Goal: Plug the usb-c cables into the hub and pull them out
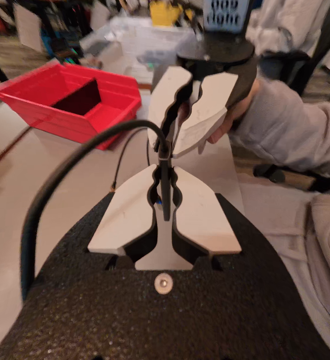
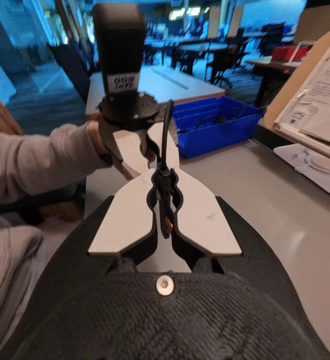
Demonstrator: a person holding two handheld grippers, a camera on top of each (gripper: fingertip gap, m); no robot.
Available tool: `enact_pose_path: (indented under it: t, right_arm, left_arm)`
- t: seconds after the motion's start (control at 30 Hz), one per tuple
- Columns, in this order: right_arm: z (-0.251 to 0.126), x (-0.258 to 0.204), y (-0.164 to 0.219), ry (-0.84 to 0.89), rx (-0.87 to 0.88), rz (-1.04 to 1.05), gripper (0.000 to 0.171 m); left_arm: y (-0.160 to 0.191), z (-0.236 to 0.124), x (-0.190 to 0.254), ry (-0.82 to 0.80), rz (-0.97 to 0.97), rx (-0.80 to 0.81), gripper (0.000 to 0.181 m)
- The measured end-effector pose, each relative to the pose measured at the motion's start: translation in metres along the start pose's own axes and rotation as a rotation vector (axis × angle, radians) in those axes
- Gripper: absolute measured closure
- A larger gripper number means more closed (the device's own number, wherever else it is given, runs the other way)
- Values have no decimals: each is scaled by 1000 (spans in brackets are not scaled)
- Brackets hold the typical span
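Observation:
The dark slim hub [image 1: 166, 194] is held off the table between both grippers, with its ports [image 2: 165, 210] facing the right wrist camera. My left gripper [image 1: 165, 168] is shut on the hub. My right gripper [image 2: 163, 172] is shut on it from the opposite side, and its tips [image 1: 165, 152] meet the left ones at the hub's cable end. The hub's thick black cable [image 1: 43, 194] leaves that end and arcs away [image 2: 166, 132]. A thin black cable [image 1: 119, 165] with a metal plug end lies beside the left gripper, free of both grippers.
A red bin [image 1: 62, 124] stands on the pale table [image 1: 82, 175] at the left. A blue bin [image 2: 218, 144] with cables stands behind the grippers. A cardboard box with papers [image 2: 296, 78] and white packaging [image 2: 325, 171] are at the right. Grey sleeves hold both grippers. Left and right tips are no more than a few centimetres apart.

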State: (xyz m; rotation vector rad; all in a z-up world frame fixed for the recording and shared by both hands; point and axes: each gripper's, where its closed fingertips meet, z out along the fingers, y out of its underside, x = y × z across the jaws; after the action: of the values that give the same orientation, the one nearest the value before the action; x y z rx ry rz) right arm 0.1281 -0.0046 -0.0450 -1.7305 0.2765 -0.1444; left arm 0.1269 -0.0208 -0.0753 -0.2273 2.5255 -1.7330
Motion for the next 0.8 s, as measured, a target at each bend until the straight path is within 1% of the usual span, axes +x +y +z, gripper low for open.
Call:
enact_pose_path:
  t: [0.07, 0.1, 0.13, 0.17, 0.23, 0.27, 0.33, 0.4, 0.43, 0.5, 0.57, 0.67, 0.8]
  right_arm:
    - [-6, 16, -17, 69, 137, 93, 160]
    - [-13, 26, -27, 98, 227, 184, 160]
    - [-21, 36, -36, 109, 331, 310, 160]
    - [-30, 45, -43, 100, 426, 446, 161]
    - [-45, 58, -49, 37, 589, 676, 161]
    - [-48, 62, -48, 4, 631, 761, 161]
    - [-45, 64, -38, -48, 638, 869, 161]
    - [-38, 62, -28, -88, 621, 935, 161]
    - [-35, 60, -24, -101, 613, 959, 161]
    - [-32, 58, -20, -135, 609, 999, 162]
    - [-33, 58, -19, -145, 614, 1021, 162]
    - [-33, 58, -18, -160, 607, 1032, 162]
    - [-29, 58, -18, -186, 597, 1055, 162]
  left_arm:
    - [-16, -6, -13, -119, 33, 146, 168]
    - [-22, -11, -20, -210, 71, 221, 160]
    - [-23, -16, -24, -294, 120, 274, 147]
    - [-22, -19, -24, -365, 174, 314, 141]
    - [-16, -23, -22, -504, 285, 391, 138]
    - [-15, -27, -21, -573, 333, 432, 138]
    - [-13, -32, -19, -660, 382, 496, 144]
    - [-15, -36, -21, -690, 360, 541, 146]
    - [-15, -35, -21, -677, 358, 549, 147]
    - [-14, -33, -21, -656, 364, 539, 150]
    - [-12, -33, -21, -657, 383, 526, 157]
    - [-11, -31, -19, -643, 426, 489, 158]
    - [-7, -32, -22, -671, 500, 464, 159]
